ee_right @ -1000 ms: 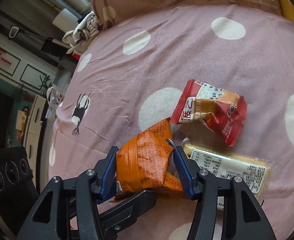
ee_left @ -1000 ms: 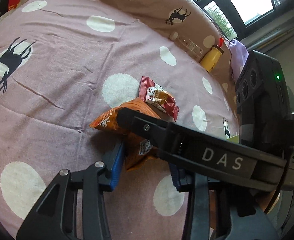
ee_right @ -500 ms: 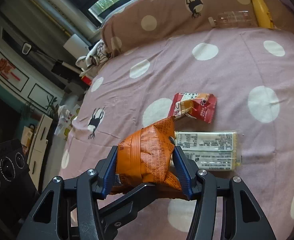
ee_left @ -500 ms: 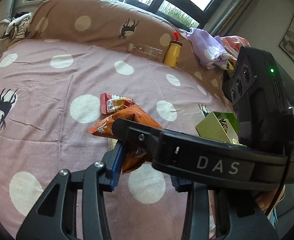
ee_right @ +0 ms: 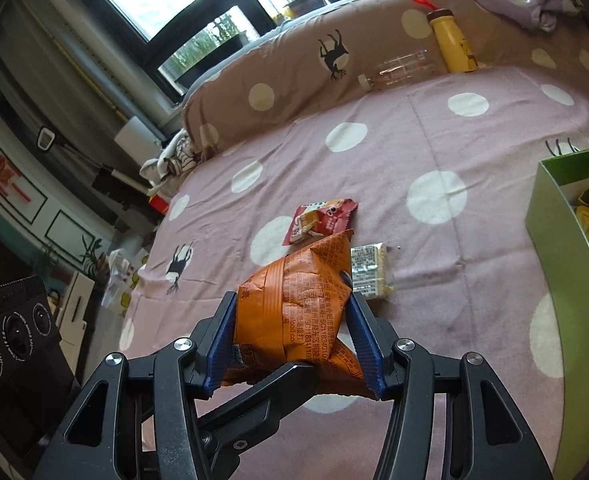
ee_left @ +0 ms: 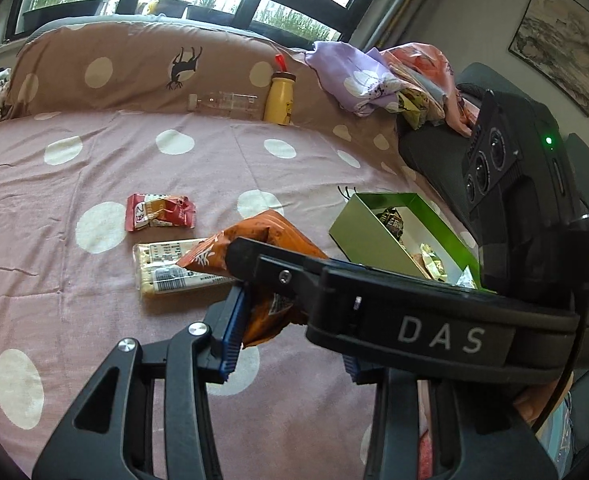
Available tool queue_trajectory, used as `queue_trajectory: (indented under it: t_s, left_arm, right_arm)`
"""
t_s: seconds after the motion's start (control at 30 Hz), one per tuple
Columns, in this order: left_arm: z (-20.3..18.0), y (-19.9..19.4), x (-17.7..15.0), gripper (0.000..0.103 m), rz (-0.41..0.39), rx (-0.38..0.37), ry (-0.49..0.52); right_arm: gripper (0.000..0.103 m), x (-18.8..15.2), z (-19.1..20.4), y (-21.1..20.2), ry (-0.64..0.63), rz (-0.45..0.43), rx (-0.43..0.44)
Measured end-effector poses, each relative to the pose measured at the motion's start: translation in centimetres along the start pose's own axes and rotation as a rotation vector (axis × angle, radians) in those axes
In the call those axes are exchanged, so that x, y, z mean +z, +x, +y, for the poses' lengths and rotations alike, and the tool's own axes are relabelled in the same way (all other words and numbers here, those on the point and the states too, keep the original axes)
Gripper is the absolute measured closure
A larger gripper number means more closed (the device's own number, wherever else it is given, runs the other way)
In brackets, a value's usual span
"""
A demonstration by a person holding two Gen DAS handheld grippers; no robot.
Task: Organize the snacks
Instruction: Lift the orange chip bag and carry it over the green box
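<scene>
My right gripper [ee_right: 294, 340] is shut on an orange snack bag [ee_right: 298, 304] and holds it above the pink spotted bedspread [ee_right: 434, 128]. In the left wrist view the same bag [ee_left: 262, 240] hangs between my left gripper's [ee_left: 290, 340] blue pads, with the right gripper's body crossing in front; whether the left pads press it is hidden. A red snack packet [ee_left: 158, 216] [ee_right: 320, 220] and a pale cracker pack [ee_left: 170, 272] [ee_right: 370, 272] lie on the bed. A green box [ee_left: 374, 236] [ee_right: 554, 232] holding several snacks stands to the right.
A yellow bottle [ee_left: 279, 98] [ee_right: 452, 44] and a clear plastic bottle [ee_left: 224, 102] [ee_right: 398, 68] lie against the brown spotted pillow [ee_left: 106, 72]. Crumpled clothes [ee_left: 378, 76] pile at the far right. A dark chair [ee_left: 434, 152] stands beside the bed.
Both grippers have risen and tilted up with the orange bag lifted off the bed. The cracker pack beneath it and the green box have come into view.
</scene>
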State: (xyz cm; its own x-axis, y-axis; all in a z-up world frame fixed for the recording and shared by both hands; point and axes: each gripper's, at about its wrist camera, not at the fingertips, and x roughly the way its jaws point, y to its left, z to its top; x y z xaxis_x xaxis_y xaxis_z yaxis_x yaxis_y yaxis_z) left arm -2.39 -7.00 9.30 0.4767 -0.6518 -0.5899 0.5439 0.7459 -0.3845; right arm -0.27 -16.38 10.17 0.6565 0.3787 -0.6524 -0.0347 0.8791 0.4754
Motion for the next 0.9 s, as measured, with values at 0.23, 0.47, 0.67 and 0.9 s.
queue_trajectory:
  t_s: [0.23,0.47,0.67,0.9]
  left_arm:
    - [-1.9,0.0,0.6,0.064,-0.032,-0.014,0.025]
    - [-5.6,1.0,2.0,0.064,-0.050,-0.034,0.119]
    - [-9.1,2.8,2.9,0.064,-0.046,-0.078,0.202]
    - [-12.1,5.6,3.7,0.064,-0.017,-0.131,0.277]
  right_arm:
    - [0.046,0.5,-0.7,-2.1,-0.022,-0.043,-0.005]
    - [0.046,1.0,-3.1,-5.9,0.002,-0.133,-0.008]
    - [0.046,1.3,-5.8,-9.0,0.054,-0.211,-0.042]
    - [0.046,1.2,-9.3,-11.3,0.130,-0.275,-0.078]
